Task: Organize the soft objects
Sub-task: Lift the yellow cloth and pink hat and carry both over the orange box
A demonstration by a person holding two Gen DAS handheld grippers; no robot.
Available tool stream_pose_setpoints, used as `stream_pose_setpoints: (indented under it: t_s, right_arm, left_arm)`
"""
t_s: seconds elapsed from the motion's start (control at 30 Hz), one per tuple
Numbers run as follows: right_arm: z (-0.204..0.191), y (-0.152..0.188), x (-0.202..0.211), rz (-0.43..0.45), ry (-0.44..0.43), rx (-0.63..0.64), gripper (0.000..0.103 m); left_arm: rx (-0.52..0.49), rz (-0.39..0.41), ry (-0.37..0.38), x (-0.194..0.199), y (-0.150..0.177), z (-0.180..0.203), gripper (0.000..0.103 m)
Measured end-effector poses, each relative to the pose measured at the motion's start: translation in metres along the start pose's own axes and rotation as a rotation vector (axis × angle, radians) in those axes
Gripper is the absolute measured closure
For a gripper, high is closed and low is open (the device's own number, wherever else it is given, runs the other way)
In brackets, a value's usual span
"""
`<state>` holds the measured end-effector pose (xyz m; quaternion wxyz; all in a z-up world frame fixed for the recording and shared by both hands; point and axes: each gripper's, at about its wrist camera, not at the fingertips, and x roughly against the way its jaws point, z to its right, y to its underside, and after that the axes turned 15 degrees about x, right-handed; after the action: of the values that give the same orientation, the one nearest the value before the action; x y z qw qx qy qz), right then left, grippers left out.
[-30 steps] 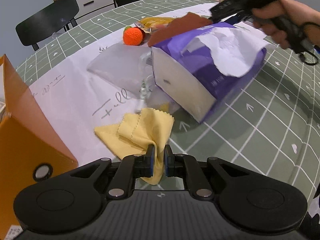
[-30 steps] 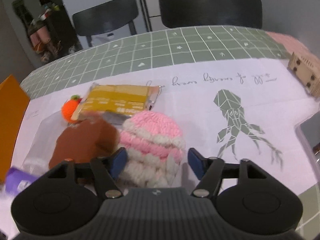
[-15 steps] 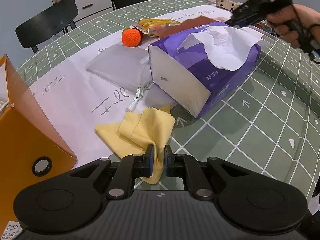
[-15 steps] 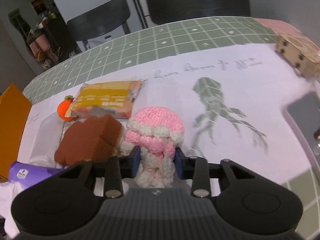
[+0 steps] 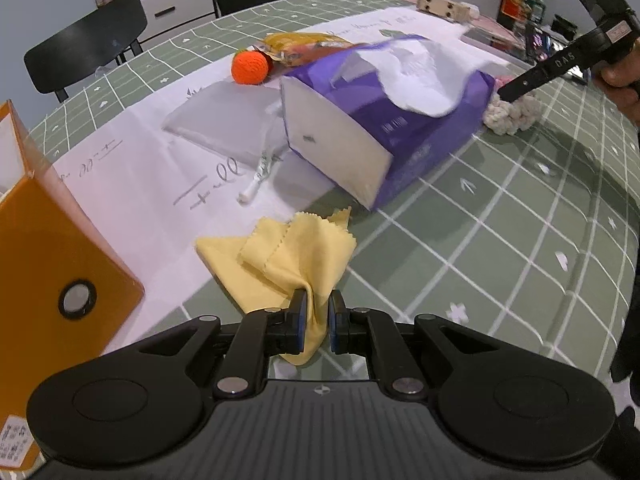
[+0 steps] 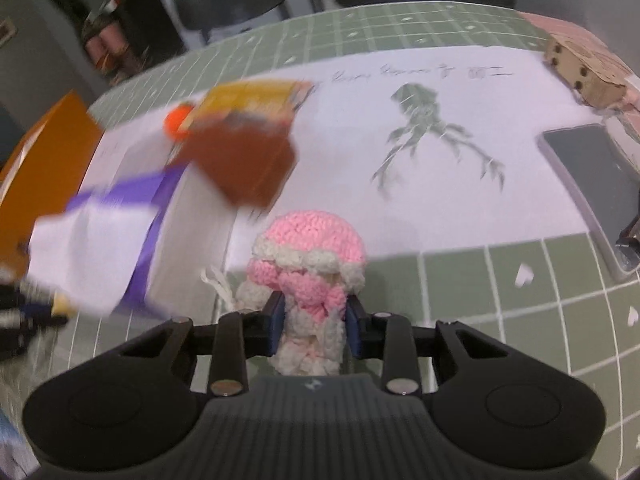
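- Change from half a second back: the pink-and-white knitted toy (image 6: 308, 276) sat on the white paper beside the brown pad; it now sits lower in the right wrist view, over the green checked table (image 6: 500, 300). The right wrist view is motion-blurred on its left side. In the left wrist view the toy now shows at the right end of the tissue pack, where before only the gripper was seen.
- Purple tissue pack (image 5: 384, 120): upper centre of the left wrist view, long axis running from lower centre to upper right, white end face toward the camera, white tissue spilling from its top.
- Orange box (image 5: 48, 264): left edge of the left wrist view.
- Yellow cloth (image 5: 288, 256): crumpled, centre of the left wrist view, partly on the white paper, partly on the table; its near corner rises into the jaws.
- Left gripper (image 5: 317, 318): jaws nearly closed, pinching that cloth corner.
- Right gripper (image 6: 315, 322): jaws part-closed, squeezing the toy's lower white part; toy upright, pink cap pointing away from the camera.
- Orange knitted ball (image 5: 250, 67): upper centre-left, beside a yellow packet.
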<state>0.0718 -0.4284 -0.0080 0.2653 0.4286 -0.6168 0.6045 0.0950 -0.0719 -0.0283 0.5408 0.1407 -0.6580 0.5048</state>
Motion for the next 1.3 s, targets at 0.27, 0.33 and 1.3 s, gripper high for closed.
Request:
stream_pose_setpoints:
  t_s: [0.27, 0.33, 1.3]
  right_arm:
    - [-0.020, 0.000, 0.018, -0.012, 0.160, 0.051, 0.014]
    - [-0.019, -0.003, 0.018, 0.014, 0.115, -0.009, 0.014]
    - [-0.045, 0.011, -0.002, -0.035, 0.212, 0.176, 0.042]
  left_arm:
    - [-0.072, 0.027, -0.017, 0.009, 0.014, 0.013, 0.028]
    - [-0.087, 0.047, -0.016, 0.011, 0.017, 0.017, 0.026]
    - [0.065, 0.106, 0.012, -0.001, 0.010, -0.008, 0.077]
